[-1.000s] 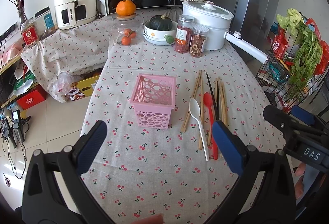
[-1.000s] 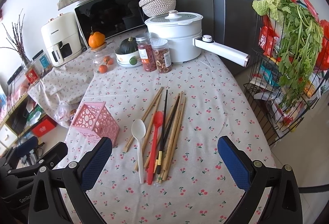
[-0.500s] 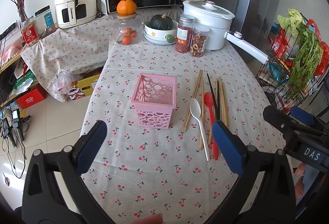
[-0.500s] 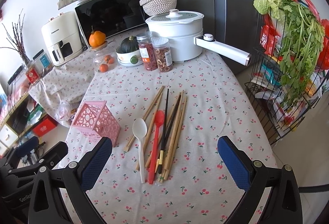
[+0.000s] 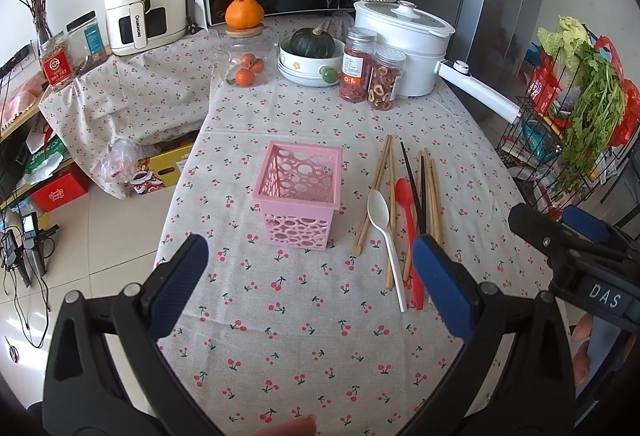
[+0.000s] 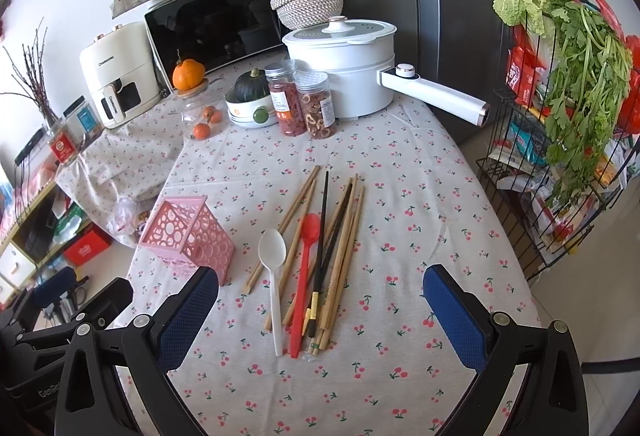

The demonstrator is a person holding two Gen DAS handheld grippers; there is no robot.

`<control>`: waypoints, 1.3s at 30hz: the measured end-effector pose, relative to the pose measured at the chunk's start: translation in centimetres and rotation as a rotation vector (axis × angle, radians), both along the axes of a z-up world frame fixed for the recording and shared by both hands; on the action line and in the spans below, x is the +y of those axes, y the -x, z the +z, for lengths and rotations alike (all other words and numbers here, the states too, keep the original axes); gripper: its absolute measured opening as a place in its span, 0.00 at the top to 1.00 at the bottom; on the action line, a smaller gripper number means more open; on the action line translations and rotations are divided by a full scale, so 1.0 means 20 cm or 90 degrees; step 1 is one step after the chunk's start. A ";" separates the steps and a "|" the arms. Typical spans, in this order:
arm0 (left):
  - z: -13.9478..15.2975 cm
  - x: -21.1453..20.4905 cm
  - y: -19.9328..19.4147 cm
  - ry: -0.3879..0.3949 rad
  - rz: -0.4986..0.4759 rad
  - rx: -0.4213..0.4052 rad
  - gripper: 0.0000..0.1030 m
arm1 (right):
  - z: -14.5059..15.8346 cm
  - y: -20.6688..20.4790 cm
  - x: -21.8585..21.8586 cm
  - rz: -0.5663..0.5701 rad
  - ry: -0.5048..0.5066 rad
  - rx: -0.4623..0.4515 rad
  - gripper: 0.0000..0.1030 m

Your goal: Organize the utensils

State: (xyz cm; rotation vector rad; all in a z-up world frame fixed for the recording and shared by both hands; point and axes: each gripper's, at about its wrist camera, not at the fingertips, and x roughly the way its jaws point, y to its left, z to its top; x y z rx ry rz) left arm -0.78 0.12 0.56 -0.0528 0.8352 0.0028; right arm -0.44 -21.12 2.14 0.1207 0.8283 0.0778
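Pink plastic, pierced with round holes, forms the square utensil basket [image 5: 298, 195], which stands upright with its mouth facing up on the cherry-print tablecloth [image 5: 304, 320], left of the loose utensils and apart from them. The left gripper [image 5: 310, 282] hovers above the cloth nearer than the basket, its blue-padded jaws spread wide and holding nothing.

Just right of the basket the utensils lie flat in a loose bundle, their long axes running from the near edge of the table toward the far end. Two wooden chopsticks [image 5: 374, 195] at the left lean slightly rightward as they go away. Next lies the white spoon [image 5: 382, 232], bowl at the far end and handle pointing toward the camera. The red spoon [image 5: 408, 224] lies beside it the same way round, bowl away. A pair of black chopsticks [image 5: 414, 185] crosses over the red spoon, and more wooden chopsticks [image 5: 432, 191] lie along the right side of the bundle.

The right gripper [image 6: 320, 306] hangs over the near ends of the bundle, fingers [image 6: 452, 310] wide apart and empty, touching none of the utensils. At the far end of the table stand two jars [image 6: 304, 109] and a white pot [image 6: 348, 71] whose long handle points right.
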 end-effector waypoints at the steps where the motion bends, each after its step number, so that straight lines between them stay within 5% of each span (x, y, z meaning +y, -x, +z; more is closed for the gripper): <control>1: 0.00 0.00 0.00 0.000 0.001 -0.001 0.01 | 0.00 0.00 0.00 -0.001 -0.001 0.001 0.00; 24: 0.04 -0.03 -0.04 -0.014 -0.013 -0.014 0.01 | 0.03 -0.04 -0.08 -0.020 -0.003 0.004 0.00; 34: 0.07 -0.18 -0.38 0.019 -0.130 0.065 0.02 | 0.03 -0.36 -0.32 -0.073 -0.083 0.090 0.00; 39: -0.01 -0.34 -0.62 0.052 -0.191 0.142 0.19 | -0.11 -0.53 -0.43 -0.073 -0.141 0.132 0.03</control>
